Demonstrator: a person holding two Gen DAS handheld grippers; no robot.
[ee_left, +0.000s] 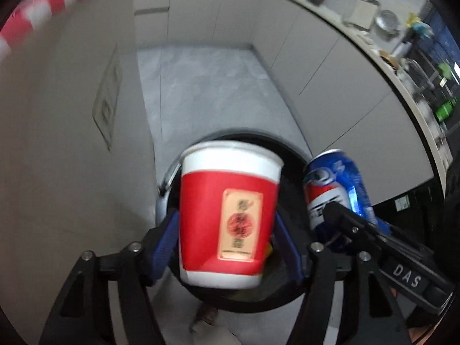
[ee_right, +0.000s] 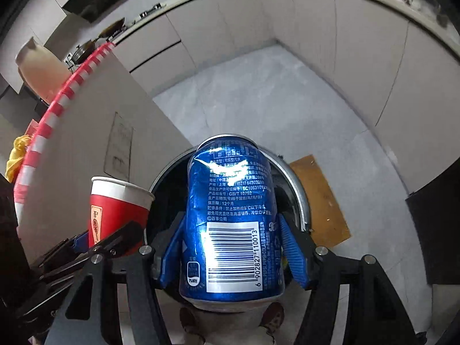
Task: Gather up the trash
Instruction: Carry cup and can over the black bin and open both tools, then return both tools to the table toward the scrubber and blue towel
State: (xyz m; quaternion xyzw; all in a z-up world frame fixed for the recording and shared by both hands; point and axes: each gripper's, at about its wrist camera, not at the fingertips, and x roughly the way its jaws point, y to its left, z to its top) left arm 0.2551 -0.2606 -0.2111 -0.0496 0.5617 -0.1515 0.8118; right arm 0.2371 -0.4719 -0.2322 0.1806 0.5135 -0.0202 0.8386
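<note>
Left wrist view: the left gripper (ee_left: pixel 227 244) has its jaws spread either side of a red and white paper cup (ee_left: pixel 228 212); the right pad stands off the cup wall, so the cup looks loose between them, directly over the dark mouth of the round bin (ee_left: pixel 166 178). Beside it, over the bin's right rim, the right gripper (ee_right: pixel 233 247) has a dented blue soda can (ee_right: pixel 230 218) upright between its blue pads; whether they press on it I cannot tell. Grey floor (ee_right: pixel 273 100) lies open beyond the bin's far rim, walled by white cabinets (ee_right: pixel 359 57). A brown cardboard piece (ee_right: pixel 322 201) lies flat just right of the bin
</note>
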